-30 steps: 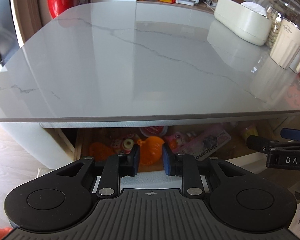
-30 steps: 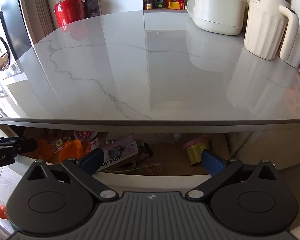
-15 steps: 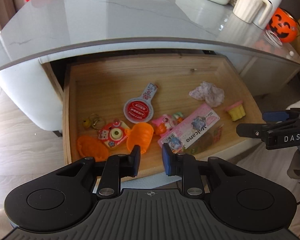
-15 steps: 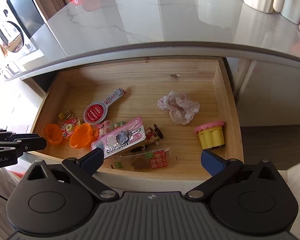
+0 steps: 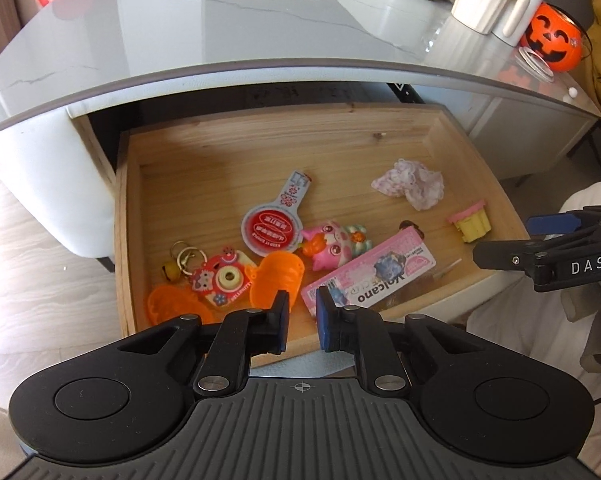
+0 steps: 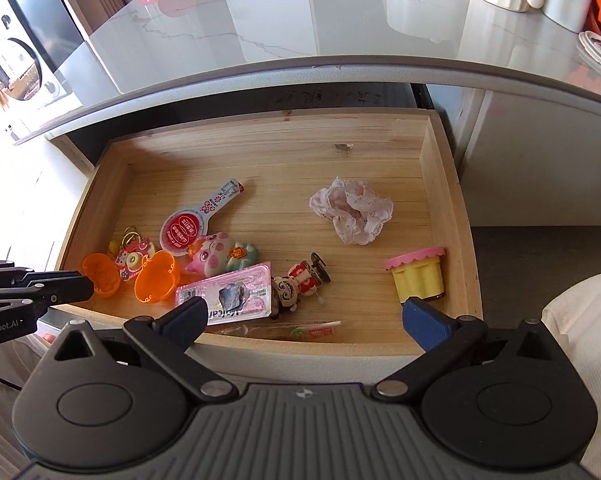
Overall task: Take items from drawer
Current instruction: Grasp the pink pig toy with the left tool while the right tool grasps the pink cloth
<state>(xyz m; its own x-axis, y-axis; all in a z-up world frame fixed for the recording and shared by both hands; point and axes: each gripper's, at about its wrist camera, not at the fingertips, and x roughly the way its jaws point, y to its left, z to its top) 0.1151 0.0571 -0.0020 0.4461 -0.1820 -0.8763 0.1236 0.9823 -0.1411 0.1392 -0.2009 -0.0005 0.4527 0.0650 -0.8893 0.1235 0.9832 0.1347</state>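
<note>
From the left wrist view, the left gripper [image 5: 301, 322] hovers over the front edge of the open wooden drawer [image 5: 126, 216], its jaws a narrow gap apart and holding nothing. Just beyond its fingertips lie an orange pumpkin-shaped shell [image 5: 275, 279] and a pink Volcano packet [image 5: 370, 278], near the drawer's front. A crumpled pink wrapper [image 5: 410, 184] sits toward the right side.

From the right wrist view, the right gripper [image 6: 302, 312] hangs above the same front edge, jaws spread wide and empty. A yellow cupcake-shaped tub [image 6: 418, 276] stands in the drawer's front right corner, just beyond the right fingertip [image 6: 420, 316].
</note>
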